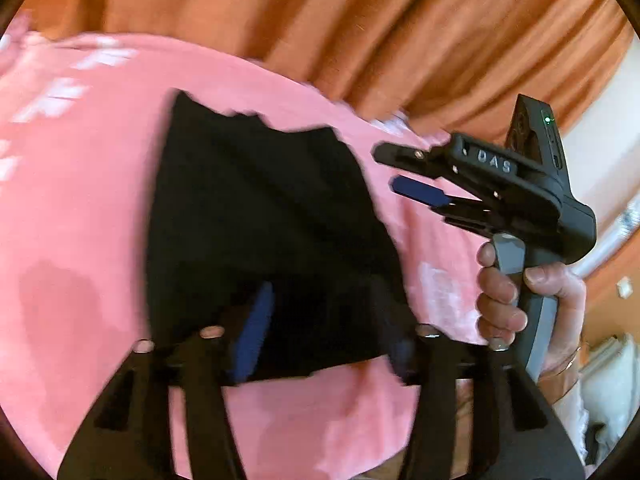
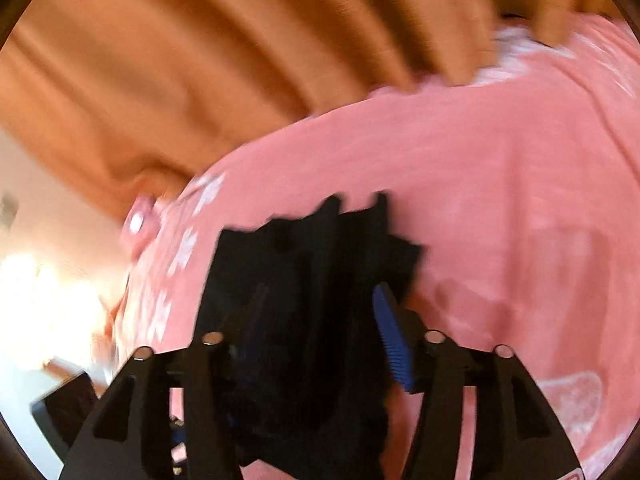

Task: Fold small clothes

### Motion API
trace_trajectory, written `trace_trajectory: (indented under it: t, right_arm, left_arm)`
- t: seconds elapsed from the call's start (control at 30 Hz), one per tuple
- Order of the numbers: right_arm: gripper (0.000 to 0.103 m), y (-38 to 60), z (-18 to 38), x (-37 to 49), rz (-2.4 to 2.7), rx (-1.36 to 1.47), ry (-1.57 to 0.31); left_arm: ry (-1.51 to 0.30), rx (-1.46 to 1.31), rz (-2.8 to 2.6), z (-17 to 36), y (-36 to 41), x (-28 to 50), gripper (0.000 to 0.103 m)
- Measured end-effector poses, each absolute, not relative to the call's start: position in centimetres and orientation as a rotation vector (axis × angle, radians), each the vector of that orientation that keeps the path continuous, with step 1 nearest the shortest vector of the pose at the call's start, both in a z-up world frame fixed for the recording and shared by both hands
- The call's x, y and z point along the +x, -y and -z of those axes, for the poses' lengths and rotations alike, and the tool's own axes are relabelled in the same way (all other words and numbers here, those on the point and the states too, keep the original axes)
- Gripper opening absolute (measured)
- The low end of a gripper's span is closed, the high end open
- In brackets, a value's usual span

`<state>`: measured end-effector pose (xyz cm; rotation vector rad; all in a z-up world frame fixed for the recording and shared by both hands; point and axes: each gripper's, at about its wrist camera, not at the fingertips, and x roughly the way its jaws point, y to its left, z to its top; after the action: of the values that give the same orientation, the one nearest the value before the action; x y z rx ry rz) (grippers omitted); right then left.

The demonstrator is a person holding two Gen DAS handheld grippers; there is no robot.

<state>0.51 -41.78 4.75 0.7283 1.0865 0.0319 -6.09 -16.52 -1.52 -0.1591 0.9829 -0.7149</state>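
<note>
Orange curtains [image 1: 400,20] hang in folds behind a surface spread with a pink cover [image 1: 80,200] that bears pale white patterns; the cover's own kind is unclear through the blur. A small black garment [image 1: 260,220] lies flat on the pink cover, near its middle, with a ragged far edge. The left tongs [image 1: 328,328] hover over its near edge, jaws apart, blue pads clear of the cloth. To the right, a hand [image 1: 520,300] grips the grey handle of the right tongs [image 1: 396,172], jaws parted and empty, above the cover just right of the garment. A pale wall shows far right.
</note>
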Motion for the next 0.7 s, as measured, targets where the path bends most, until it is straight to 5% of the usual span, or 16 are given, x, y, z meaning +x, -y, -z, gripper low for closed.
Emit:
trace_trajectory:
  t: [0.33, 0.47, 0.5, 0.57, 0.7]
  right_arm:
    - [0.058, 37.2, -4.2, 2.5, -0.049, 0.565, -1.144]
    - [0.069, 34.3, -4.4, 2.4, -0.141, 0.437, -1.143]
    - [0.066, 33.8, -3.7, 2.7, -0.133, 0.415, -1.173]
    - [0.012, 33.1, -1.9, 3.6, -0.132, 0.398, -1.238]
    - [0.01, 37.8, -4.9, 2.8, -0.145, 0.654, -1.049]
  left_arm:
    - [-1.061, -0.285, 0.597, 3.6, 12.6, -3.6, 0.06]
    - [-1.113, -0.226, 0.537, 5.7, 12.6, -3.7, 0.06]
    - [-1.116, -0.234, 0.531, 6.1, 12.5, -3.6, 0.059]
    - [-1.098, -0.209, 0.522, 6.0, 12.9, -3.6, 0.059]
    - [-1.084, -0.131, 0.513, 5.9, 13.9, -3.8, 0.062]
